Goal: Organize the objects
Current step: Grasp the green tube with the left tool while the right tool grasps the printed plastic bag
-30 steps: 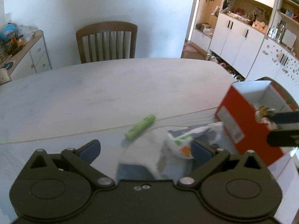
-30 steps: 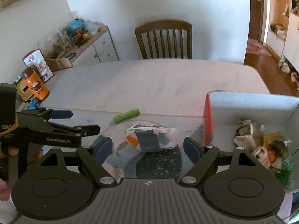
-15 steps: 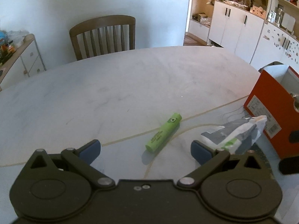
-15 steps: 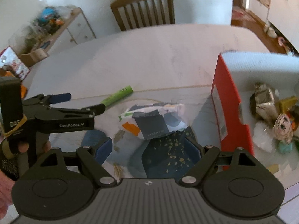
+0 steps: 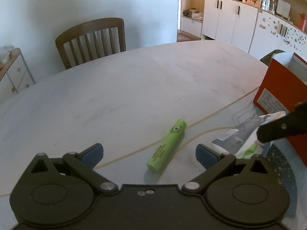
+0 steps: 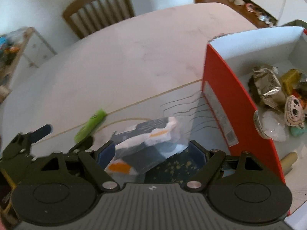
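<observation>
Two items left loose on the table (image 5: pixel 134 88): a green tube (image 5: pixel 166 145) and a crinkly plastic packet (image 6: pixel 147 140). The tube lies flat on its side, lined up between the spread fingers of the left tool (image 5: pixel 149 154) but beyond their tips, not touched. The packet sits just beside the red box (image 6: pixel 226 105), near its labelled side wall. The right tool (image 6: pixel 152 152) is wide open and brackets the packet's near end; I can't tell if a pad is touching the film, no squeeze yet. The box already holds foil wrappers, a small doll-face toy and other bits.

Step in hand, as I read it: pick-up of the packet for the box, tube queued for the left. Next move needs the right tool to close on the packet body, not just loose film, then lift clear of the box wall before release. Left needs to advance and close across the tube's width; a round tube may roll.
</observation>
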Demonstrator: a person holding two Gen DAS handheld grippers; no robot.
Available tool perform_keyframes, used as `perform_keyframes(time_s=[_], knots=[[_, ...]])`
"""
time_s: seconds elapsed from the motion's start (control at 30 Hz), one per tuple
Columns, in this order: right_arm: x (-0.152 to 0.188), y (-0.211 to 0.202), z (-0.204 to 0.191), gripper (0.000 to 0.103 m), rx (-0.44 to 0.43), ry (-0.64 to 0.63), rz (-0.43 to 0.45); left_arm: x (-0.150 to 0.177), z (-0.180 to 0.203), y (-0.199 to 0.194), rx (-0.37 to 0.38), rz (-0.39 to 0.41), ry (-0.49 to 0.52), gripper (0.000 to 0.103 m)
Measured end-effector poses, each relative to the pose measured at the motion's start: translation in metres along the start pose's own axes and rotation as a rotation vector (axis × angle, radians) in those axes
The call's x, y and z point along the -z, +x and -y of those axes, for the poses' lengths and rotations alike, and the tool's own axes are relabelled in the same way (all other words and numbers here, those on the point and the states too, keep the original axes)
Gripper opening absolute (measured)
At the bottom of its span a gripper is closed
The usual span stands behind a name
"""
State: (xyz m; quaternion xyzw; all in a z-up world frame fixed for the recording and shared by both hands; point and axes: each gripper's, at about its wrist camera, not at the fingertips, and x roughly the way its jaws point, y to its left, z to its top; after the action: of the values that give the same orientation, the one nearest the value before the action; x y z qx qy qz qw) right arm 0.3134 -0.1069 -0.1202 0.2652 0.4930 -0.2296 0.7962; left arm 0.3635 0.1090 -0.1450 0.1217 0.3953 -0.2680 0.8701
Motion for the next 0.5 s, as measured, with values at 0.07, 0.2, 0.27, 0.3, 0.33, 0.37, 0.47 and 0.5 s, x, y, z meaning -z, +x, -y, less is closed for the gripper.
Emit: perform_keyframes(time_s=[0.07,0.2,0.27,0.3,0.33,0.37,0.47,0.5], knots=[[-0.003,0.009,0.000,0.083,0.019,0.032,-0.015,0.001,-0.001,0.003,0.008,-0.003,0.002,0.102],[-0.007,0.021,-0.001,0.083,0.038,0.078,-0.032,-0.001,0.000,0.010,0.022,-0.010,0.007,0.102],[-0.010,0.028,-0.001,0.083,0.046,0.096,-0.046,-0.001,0.001,0.013,0.030,-0.010,0.011,0.101],[-0.009,0.031,0.000,0.083,0.047,0.102,-0.053,-0.001,0.001,0.015,0.031,-0.010,0.017,0.097],[-0.009,0.034,0.000,0.083,0.047,0.106,-0.061,0.000,0.001,0.016,0.033,-0.013,0.023,0.094],[-0.009,0.036,0.000,0.083,0.047,0.107,-0.068,0.000,0.001,0.019,0.033,-0.018,0.028,0.092],[-0.006,0.042,-0.001,0.083,0.044,0.102,-0.082,-0.001,-0.001,0.024,0.037,-0.025,0.026,0.083],[-0.005,0.043,-0.002,0.083,0.040,0.099,-0.084,-0.001,-0.001,0.025,0.040,-0.025,0.024,0.080]])
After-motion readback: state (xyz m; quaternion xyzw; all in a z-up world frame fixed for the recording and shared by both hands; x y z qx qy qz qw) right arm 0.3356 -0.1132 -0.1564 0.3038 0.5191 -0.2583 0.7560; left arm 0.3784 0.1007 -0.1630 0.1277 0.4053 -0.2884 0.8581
